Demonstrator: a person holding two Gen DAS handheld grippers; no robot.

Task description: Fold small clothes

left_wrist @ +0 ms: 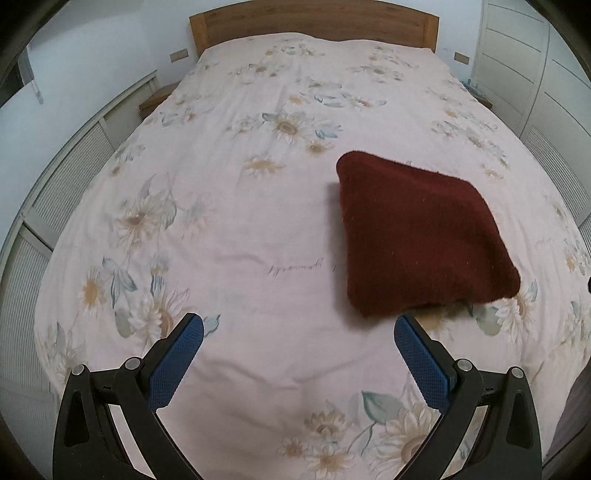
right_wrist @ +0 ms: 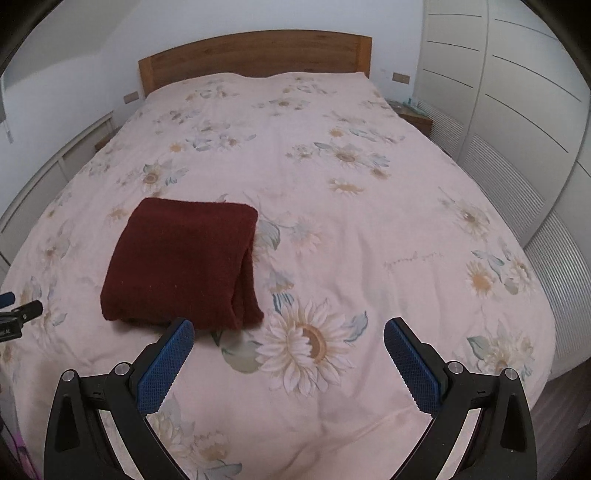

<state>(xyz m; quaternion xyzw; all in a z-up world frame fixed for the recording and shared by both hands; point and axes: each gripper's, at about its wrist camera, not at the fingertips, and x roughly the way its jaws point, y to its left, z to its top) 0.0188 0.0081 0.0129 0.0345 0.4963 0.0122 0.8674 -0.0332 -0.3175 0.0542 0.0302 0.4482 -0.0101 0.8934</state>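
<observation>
A dark red fuzzy garment lies folded into a thick square on the pink floral bedspread. In the right wrist view the garment lies left of centre, its stacked layers showing on the right side. My left gripper is open and empty, hovering over the bedspread just below and left of the garment. My right gripper is open and empty, just in front of and right of the garment's near edge. The left gripper's tip shows at the left edge of the right wrist view.
A wooden headboard stands at the far end of the bed. White wardrobe doors run along the right side. A white slatted panel runs along the left. Small wooden bedside tables flank the headboard.
</observation>
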